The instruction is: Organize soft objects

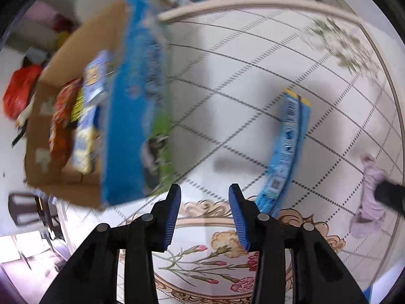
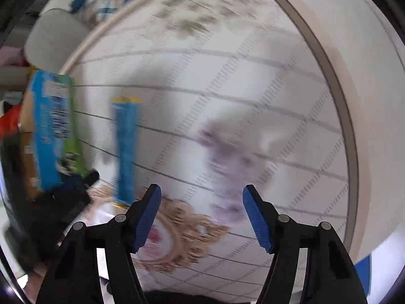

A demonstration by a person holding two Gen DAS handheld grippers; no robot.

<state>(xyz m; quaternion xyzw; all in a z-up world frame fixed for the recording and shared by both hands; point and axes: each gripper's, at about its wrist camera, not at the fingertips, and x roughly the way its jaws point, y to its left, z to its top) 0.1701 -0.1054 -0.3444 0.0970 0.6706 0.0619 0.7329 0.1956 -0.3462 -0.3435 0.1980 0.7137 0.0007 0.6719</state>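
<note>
A cardboard box [image 1: 76, 58] stands at the left of a round table, with several snack packets [image 1: 83, 116] inside and a large blue-green bag [image 1: 138, 106] leaning at its right side. A long blue packet [image 1: 286, 149] lies on the table, right of my open, empty left gripper [image 1: 205, 197]. A crumpled lilac cloth [image 1: 372, 190] lies at the far right. In the right wrist view the cloth [image 2: 227, 162] is blurred, just ahead of my open, empty right gripper [image 2: 202, 197]. The blue packet [image 2: 125, 149] and the blue-green bag [image 2: 54, 129] show at its left.
The round table [image 1: 253, 81] has a white grid-pattern cloth with a floral medallion [image 1: 202, 261] and a beige rim [image 2: 336, 96]. A red bag [image 1: 20, 93] lies beyond the box. The right gripper's tip [image 1: 389, 195] shows at the cloth.
</note>
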